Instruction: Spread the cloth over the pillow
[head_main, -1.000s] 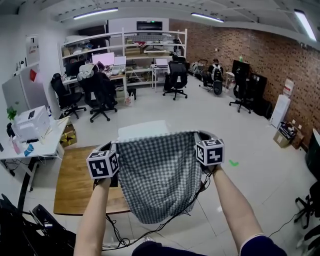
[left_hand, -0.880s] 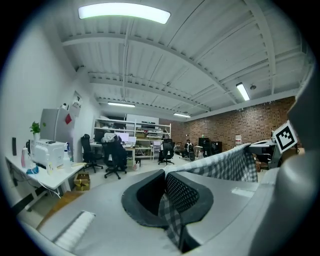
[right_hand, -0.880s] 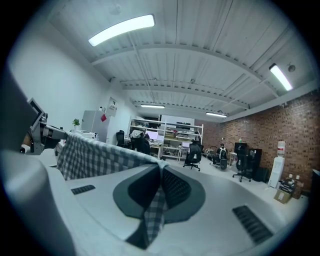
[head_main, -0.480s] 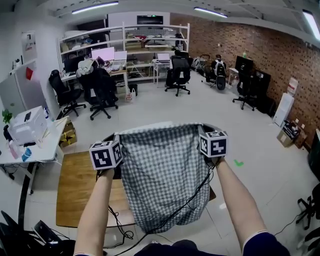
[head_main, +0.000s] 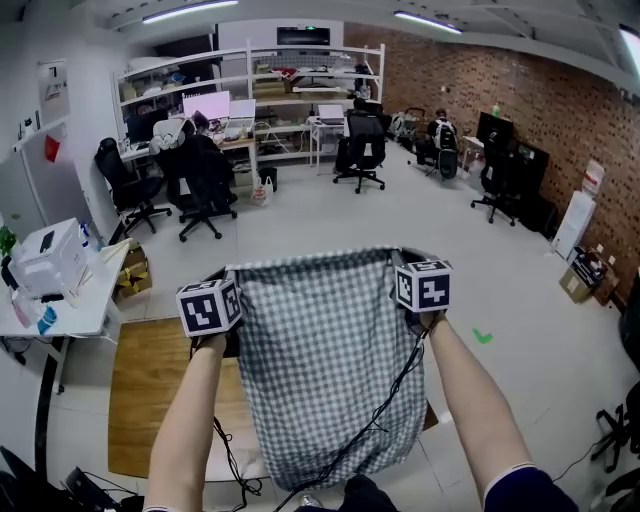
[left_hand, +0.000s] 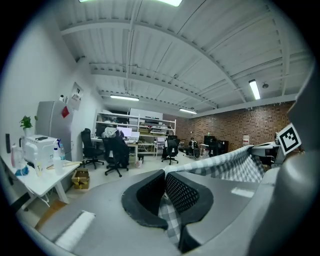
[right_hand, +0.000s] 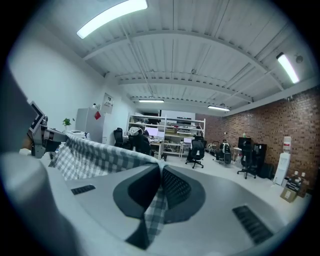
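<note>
- The left gripper (left_hand: 164, 176) is closed on one top corner of the grey-and-white checked fabric cloth (head_main: 325, 370). A fold of the check is squeezed between its dark meshed pads (left_hand: 182, 192).
- The right gripper (right_hand: 161, 174) is likewise clamped on the opposite top corner, with a strip of cloth trailing down out of its jaws.
- Between the two grippers the upper hem is pulled fairly taut and level (both arms are stretched forward). The cloth hangs as a flat sheet in the air in front of the person.
- A thin black cable (head_main: 385, 400) slants down across the cloth's right half.
- Below and to the left lies the low brown wooden desk (head_main: 150, 385). The cloth's lower edge seems to hang over its near part, though the head view does not show whether they touch.
- Further off stand black office chairs (head_main: 205, 185), white metal shelving (head_main: 300, 70) and a red brick wall (head_main: 520, 90).
</note>
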